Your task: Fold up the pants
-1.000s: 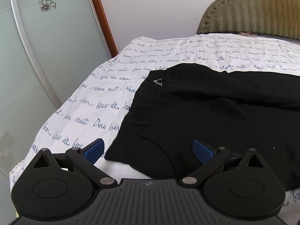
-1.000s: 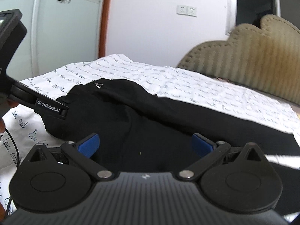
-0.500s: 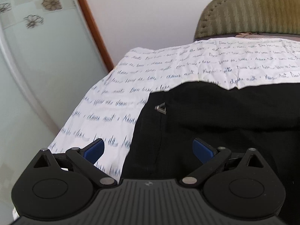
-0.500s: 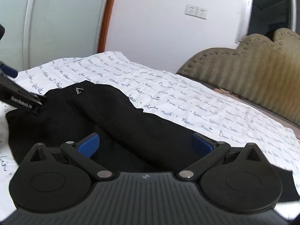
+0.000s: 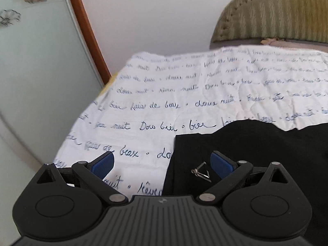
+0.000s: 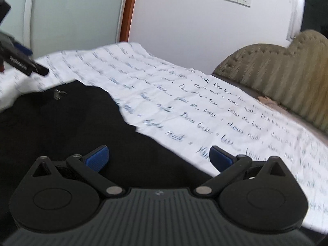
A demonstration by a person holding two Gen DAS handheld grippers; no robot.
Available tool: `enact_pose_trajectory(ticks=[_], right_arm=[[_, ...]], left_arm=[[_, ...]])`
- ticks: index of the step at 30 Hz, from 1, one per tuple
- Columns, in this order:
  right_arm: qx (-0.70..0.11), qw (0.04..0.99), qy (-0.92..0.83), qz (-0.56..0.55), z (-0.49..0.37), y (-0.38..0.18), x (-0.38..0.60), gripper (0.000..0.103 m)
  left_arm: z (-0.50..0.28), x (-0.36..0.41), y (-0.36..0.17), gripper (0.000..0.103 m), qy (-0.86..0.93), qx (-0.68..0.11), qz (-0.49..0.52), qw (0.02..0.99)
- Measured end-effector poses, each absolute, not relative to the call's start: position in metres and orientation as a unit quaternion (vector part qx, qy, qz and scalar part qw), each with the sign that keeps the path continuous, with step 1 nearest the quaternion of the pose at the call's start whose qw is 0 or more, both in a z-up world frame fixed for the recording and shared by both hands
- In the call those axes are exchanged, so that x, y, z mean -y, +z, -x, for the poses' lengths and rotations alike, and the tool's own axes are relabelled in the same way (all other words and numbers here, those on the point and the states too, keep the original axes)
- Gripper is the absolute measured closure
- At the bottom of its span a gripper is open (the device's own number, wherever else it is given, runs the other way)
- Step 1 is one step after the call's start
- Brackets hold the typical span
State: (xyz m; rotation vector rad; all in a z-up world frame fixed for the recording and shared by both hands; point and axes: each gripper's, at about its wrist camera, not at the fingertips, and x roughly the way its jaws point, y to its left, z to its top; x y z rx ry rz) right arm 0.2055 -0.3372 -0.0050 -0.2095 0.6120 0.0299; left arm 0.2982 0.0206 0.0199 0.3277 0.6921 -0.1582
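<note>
Black pants (image 5: 256,153) lie flat on the bed, on a white sheet (image 5: 174,94) printed with blue handwriting. Landmark: the small metal clasp (image 5: 200,172) at the pants' waistband corner.

Left hand-held gripper (image 5: 162,163): jaws spread wide, holding nothing. The clasp sits between its blue pads, close to the right pad (image 5: 222,164); the left pad is over bare sheet, beside the pants' edge. Contact with the fabric cannot be told.

Right hand-held gripper (image 6: 158,156): jaws spread wide, holding nothing. It is well apart from the clasp (image 6: 58,93), along the pants (image 6: 61,131). Its left pad is over black fabric, its right pad (image 6: 221,157) over the sheet (image 6: 205,102), straddling the pants' far edge.

An olive padded headboard (image 6: 287,78) stands beyond the sheet, far from the clasp. The view is motion-blurred at the sheet's right side.
</note>
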Motion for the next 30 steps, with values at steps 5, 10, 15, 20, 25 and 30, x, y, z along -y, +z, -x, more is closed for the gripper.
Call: enact_pose_trajectory(ticks=[5, 10, 15, 20, 25, 30], right_arm=[[-0.357, 0.928, 0.065, 0.084, -0.248, -0.02, 0.369, 0.007], [-0.394, 0.91, 0.112, 0.061, -0.27, -0.031, 0.4, 0.007], [-0.438, 0.887, 0.136, 0.041, -0.283, -0.047, 0.416, 0.01], [-0.45, 0.876, 0.173, 0.026, -0.282, -0.046, 0.417, 0.032], [-0.45, 0.873, 0.185, 0.038, -0.272, -0.037, 0.414, 0.09], [-0.421, 0.889, 0.141, 0.108, -0.255, -0.031, 0.391, 0.098]], left_arm=[[-0.343, -0.032, -0.002, 0.002, -0.146, -0.402, -0.095, 0.899], [-0.372, -0.036, -0.019, 0.002, -0.186, -0.436, -0.049, 0.879], [-0.397, -0.03, -0.033, 0.002, -0.225, -0.477, -0.01, 0.849], [-0.405, -0.024, -0.04, 0.0, -0.238, -0.472, -0.02, 0.848], [-0.405, -0.018, -0.041, 0.001, -0.253, -0.465, -0.031, 0.848], [-0.392, -0.006, -0.037, 0.051, -0.238, -0.434, -0.098, 0.863]])
